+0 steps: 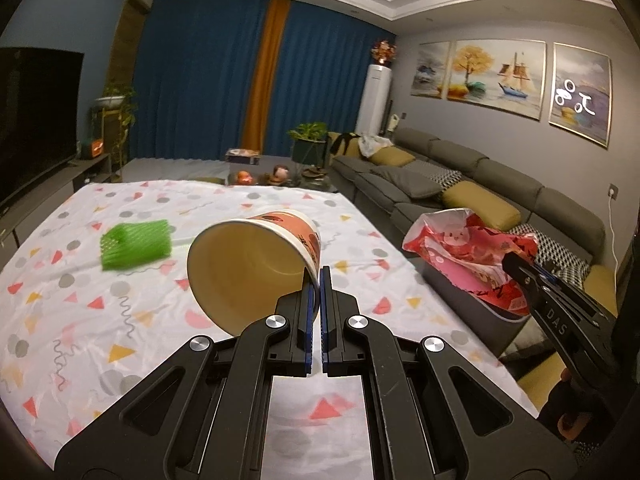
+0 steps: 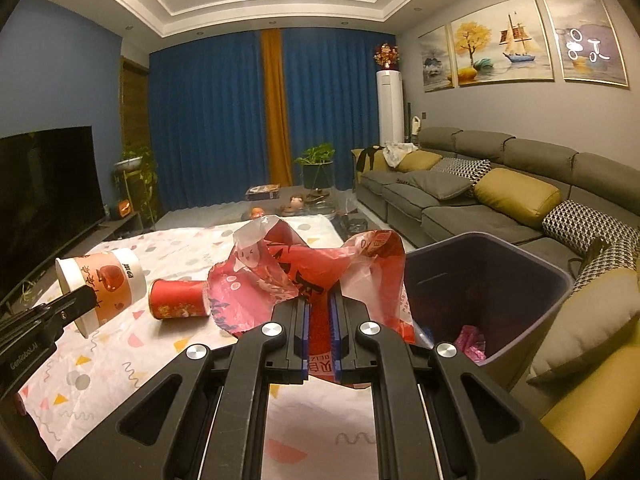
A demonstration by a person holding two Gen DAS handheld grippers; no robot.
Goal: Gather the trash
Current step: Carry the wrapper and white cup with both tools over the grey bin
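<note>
My left gripper (image 1: 317, 276) is shut on the rim of a large paper cup (image 1: 252, 264), held tilted above the table with its mouth toward the camera; the cup also shows in the right wrist view (image 2: 100, 284). My right gripper (image 2: 320, 300) is shut on a crumpled red plastic bag (image 2: 304, 272), held just left of a dark trash bin (image 2: 480, 280); the bag also shows in the left wrist view (image 1: 468, 252). A small red paper cup (image 2: 176, 300) lies on its side on the table. A green foam net (image 1: 136, 244) lies on the table to the left.
The table carries a white cloth with coloured triangles (image 1: 80, 320). The bin holds some pink trash (image 2: 472, 342). A grey sofa with cushions (image 2: 500, 200) runs along the right. A TV (image 2: 44, 192) stands at the left.
</note>
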